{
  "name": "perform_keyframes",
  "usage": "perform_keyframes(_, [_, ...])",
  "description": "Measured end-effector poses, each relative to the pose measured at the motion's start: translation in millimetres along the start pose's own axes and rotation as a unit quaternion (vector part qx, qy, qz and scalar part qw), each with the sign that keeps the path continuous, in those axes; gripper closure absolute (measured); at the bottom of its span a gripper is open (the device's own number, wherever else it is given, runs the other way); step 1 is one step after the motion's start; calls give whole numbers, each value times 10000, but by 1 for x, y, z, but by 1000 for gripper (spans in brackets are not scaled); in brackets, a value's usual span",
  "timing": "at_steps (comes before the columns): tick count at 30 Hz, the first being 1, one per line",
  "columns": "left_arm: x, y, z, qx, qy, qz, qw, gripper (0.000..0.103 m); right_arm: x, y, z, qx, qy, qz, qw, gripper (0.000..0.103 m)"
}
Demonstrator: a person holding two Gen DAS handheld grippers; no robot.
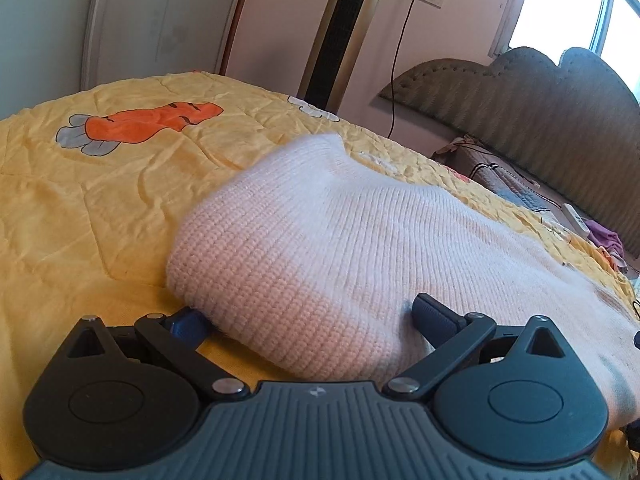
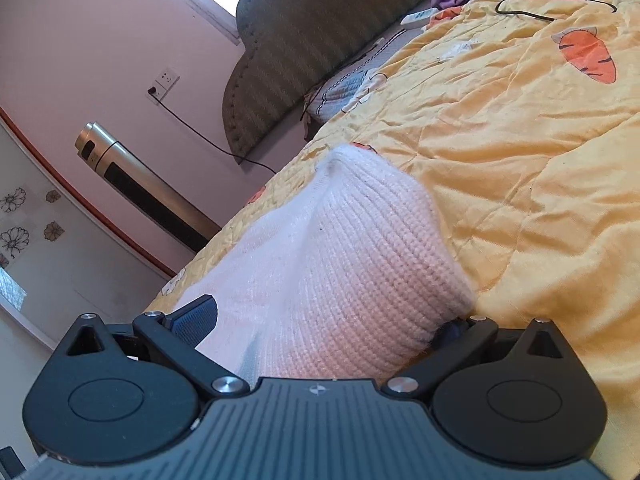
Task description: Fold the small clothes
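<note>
A pale pink knitted garment lies bunched on a yellow quilt. My left gripper has its jaws wide apart around the garment's near edge; the left blue pad is under the fabric edge and the right pad rests on top. In the right wrist view the same garment fills the gap of my right gripper, jaws wide apart, the left pad beside the fabric and the right pad mostly hidden under it.
A tower fan stands by the wall past the bed's far edge. A padded headboard is at the right, with a remote, loose clothes and a black cable near it.
</note>
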State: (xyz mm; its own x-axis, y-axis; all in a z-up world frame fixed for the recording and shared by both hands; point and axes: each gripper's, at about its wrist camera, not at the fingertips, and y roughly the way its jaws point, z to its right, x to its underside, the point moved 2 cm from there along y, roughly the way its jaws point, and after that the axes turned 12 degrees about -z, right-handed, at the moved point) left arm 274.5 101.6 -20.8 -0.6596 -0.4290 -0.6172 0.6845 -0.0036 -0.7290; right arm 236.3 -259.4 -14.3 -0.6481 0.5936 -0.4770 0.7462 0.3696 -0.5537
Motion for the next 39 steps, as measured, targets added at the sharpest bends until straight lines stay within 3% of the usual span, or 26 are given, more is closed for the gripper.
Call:
perform_keyframes(7, [-6, 2, 1, -30, 12, -120, 9999, 0, 4, 10, -6, 184, -283, 183, 9993, 1])
perform_keyframes(12, [-22, 5, -12, 292, -452, -297, 9981, 0, 6, 15, -9, 323, -465, 301, 9979, 1])
perform_keyframes(14, [-21, 5, -14, 174, -513, -136, 9984, 11, 7, 13, -6, 254, -367, 409, 9982, 0])
perform_keyframes(15, [-18, 5, -12, -64, -367, -14, 9993, 27, 8, 13, -6, 312, -355, 432, 9979, 7])
perform_keyframes(16, [-14, 5, -10, -137, -275, 89, 9995, 31, 10, 12, -6, 397, -336, 458, 9976, 13])
perform_keyframes(18, [-13, 2, -14, 56, -436, 97, 9990, 39, 12, 9, -2, 525, -176, 512, 9972, 39])
perform_keyframes(20, [-13, 1, -22, 246, -655, 139, 9975, 43, 9, 10, 10, 286, 147, 377, 9988, 60])
perform_keyframes(24, [-11, -1, -36, 606, -984, 198, 9931, 56, 9, 9, 16, 63, 267, 357, 9990, 61])
perform_keyframes(28, [-11, -3, -30, 570, -770, 266, 9950, 69, 9, 9, 18, -66, 304, 360, 9989, 68])
perform_keyframes(29, [-12, -3, -27, 533, -702, 269, 9957, 70, 9, 8, 19, -203, 348, 356, 9986, 73])
perform_keyframes(36, [-27, -17, -35, 911, -903, 143, 9916, 74, 1, 3, 17, -515, 604, 256, 9965, 75])
perform_keyframes(39, [-34, -28, -28, 887, -643, 216, 9937, 77, -6, -5, 7, -655, 499, 265, 9962, 75])
